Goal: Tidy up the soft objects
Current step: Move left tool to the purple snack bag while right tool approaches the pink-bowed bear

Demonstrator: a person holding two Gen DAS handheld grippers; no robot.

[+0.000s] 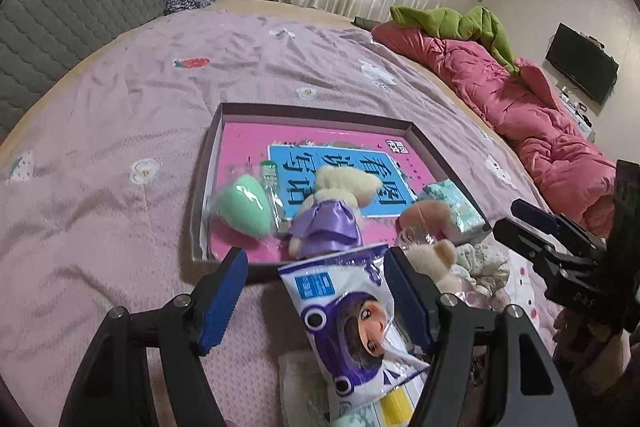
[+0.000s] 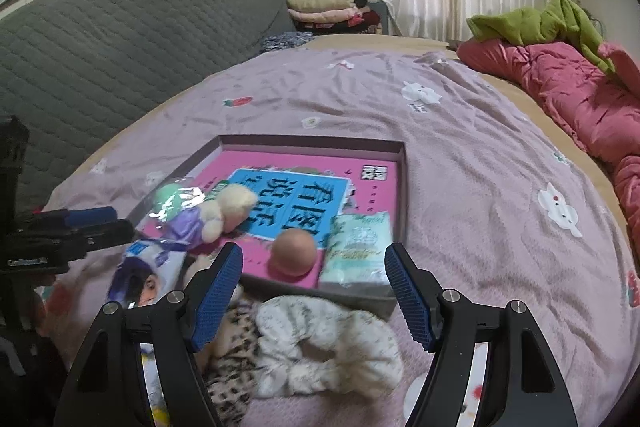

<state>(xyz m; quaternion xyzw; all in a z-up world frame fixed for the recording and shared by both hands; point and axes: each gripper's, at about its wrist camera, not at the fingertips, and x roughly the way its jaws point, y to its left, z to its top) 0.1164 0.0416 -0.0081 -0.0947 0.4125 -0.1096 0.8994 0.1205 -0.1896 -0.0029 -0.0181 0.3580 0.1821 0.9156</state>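
Left wrist view: left claw [image 1: 316, 291] spread wide over a cartoon-printed packet [image 1: 352, 315] lying on the bed [image 1: 120, 131], just short of the box; one blue pad sits at the packet's edge and nothing is pinched.
Right wrist view: right claw [image 2: 314, 291] also spread and empty, hovering above a white scrunchie [image 2: 332, 339] and a leopard-print scrunchie [image 2: 236, 355], both on the bed just outside the near wall.
Box [image 2: 402, 187]: shallow, open, lined with a pink book; already holds a plush doll in a purple dress [image 2: 208, 215], a green sponge in wrap [image 1: 242, 207], a peach ball [image 2: 294, 247] and a tissue pack [image 2: 358, 247].
Still outside: packet, both scrunchies, and a small cream plush [image 1: 436, 259] by the near corner.
Step in hand, as I judge it: picking the next loose item.
Doing it well: lower onto the scrunchie's thick rim, not its hole; pinch the packet across its narrow width, since the film looks slippery; clear the wall before letting go; aim for bare pink lining at the far end.
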